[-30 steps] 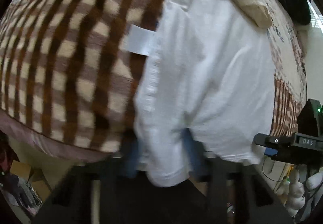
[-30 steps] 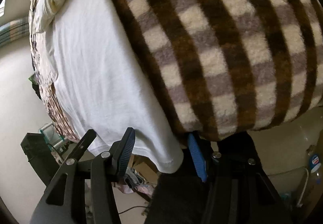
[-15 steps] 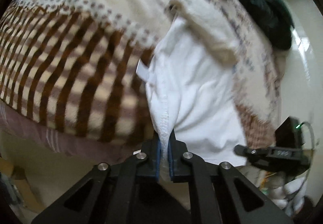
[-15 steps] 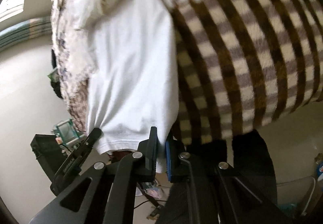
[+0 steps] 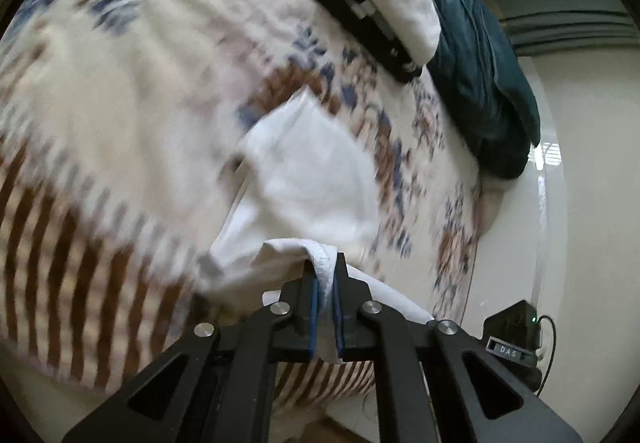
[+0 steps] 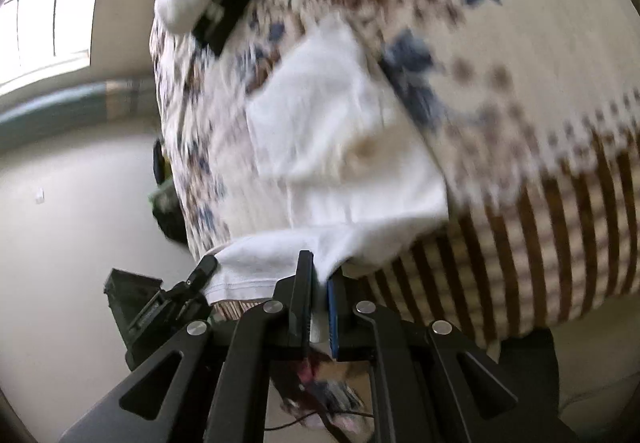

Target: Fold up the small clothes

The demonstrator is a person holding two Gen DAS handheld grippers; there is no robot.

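Both claws are up and moving now, and the white garment [image 5: 312, 179] comes with them! A second ago the left claw [image 5: 325, 283] and right claw [image 6: 320, 283] stood wide on either side of the hem hanging off the near edge of the bed [image 5: 120, 91]; half a second ago they had pinched shut on it. Now each is clamped on a corner of that bottom hem, cloth bunched between the blue pads, and the hem is lifted off the brown-striped blanket [image 5: 68, 263] and swinging forward over the garment's body.

The views have tilted up with the move: far more of the floral bedspread shows, plus the black-and-white folded stack [image 5: 372, 7] and a dark teal garment [image 5: 480, 83] at the far end of the bed. Heavy blur across the bedding says the motion is quick.

In the right wrist view the hem sags in a band between the two claws, so the edge is slack, not stretched. The upper part of the garment lies flat on the bed, already narrowed, sides apparently tucked in, with a brownish mark [image 6: 366, 151] near its middle.

That reads as the bottom-to-top fold under way. What it calls for next, by my reckoning: carry the hem level up to the top edge, keep both corners even, then let go together.
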